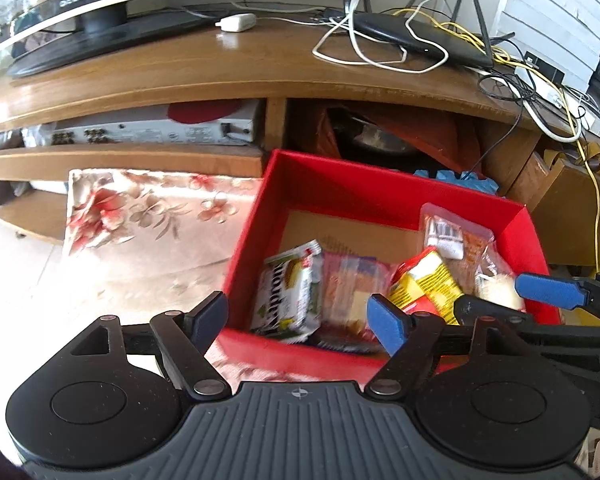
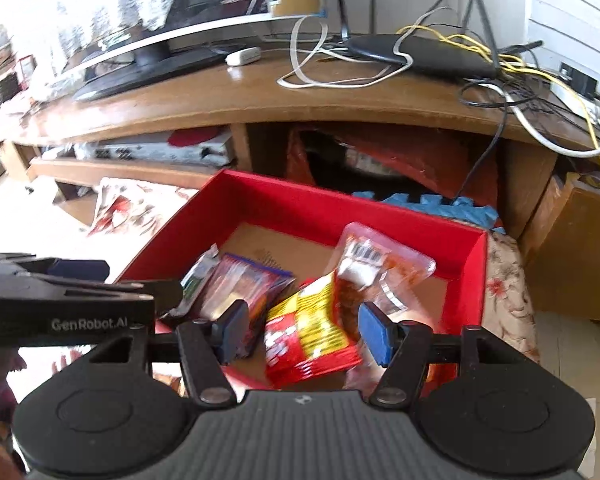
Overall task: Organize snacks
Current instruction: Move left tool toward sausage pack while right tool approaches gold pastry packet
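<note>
1. Snacks lie in a heap in the near half of the red box (image 1: 340,184), which sits on a flowered cloth (image 1: 148,216) in front of a wooden TV stand (image 1: 220,68); the far half of the box floor is bare cardboard.
2. From left to right in the left wrist view the heap runs: a white and green packet (image 1: 288,292), a pink packet (image 1: 348,292), a red and yellow packet (image 1: 428,280), and a clear wrapped pack with a barcode label (image 1: 456,236) leaning on the right wall.
3. The left gripper (image 1: 300,316) hangs over the near left corner of the box, jaws wide with nothing between them; the white and green packet lies just ahead of it, long axis running away from the gripper.
4. The right gripper (image 2: 306,330) hangs over the near right part, jaws moderately apart; the red and yellow packet (image 2: 308,336) shows in the gap, tilted and motion-blurred, but the pads do not appear to press on it.
5. My judgement: the right hand is nearer the red and yellow packet and the clear pack (image 2: 380,268), the left hand nearer the white and green one.
6. Any further packet would go to the bare far half.
</note>
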Action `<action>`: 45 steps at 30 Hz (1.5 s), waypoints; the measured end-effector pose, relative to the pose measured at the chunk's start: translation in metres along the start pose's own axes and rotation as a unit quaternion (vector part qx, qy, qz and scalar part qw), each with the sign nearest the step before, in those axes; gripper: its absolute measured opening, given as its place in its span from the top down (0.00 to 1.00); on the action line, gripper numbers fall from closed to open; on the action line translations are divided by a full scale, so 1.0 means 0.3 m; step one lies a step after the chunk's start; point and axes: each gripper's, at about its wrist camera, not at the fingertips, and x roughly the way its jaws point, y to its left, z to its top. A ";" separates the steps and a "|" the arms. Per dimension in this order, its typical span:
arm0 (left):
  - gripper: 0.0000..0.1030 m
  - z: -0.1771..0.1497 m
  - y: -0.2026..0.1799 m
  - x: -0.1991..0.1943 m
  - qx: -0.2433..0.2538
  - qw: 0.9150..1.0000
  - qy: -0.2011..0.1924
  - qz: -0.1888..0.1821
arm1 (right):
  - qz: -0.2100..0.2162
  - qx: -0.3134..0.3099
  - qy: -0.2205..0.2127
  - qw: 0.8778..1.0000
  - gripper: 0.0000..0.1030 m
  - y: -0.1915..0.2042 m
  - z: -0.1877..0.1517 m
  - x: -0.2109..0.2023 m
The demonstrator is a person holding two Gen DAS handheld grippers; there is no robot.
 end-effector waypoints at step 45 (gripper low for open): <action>0.09 -0.259 0.409 -0.009 -0.193 0.974 0.116 0.036 | 0.091 -0.105 0.072 0.988 0.40 0.288 -0.137 0.048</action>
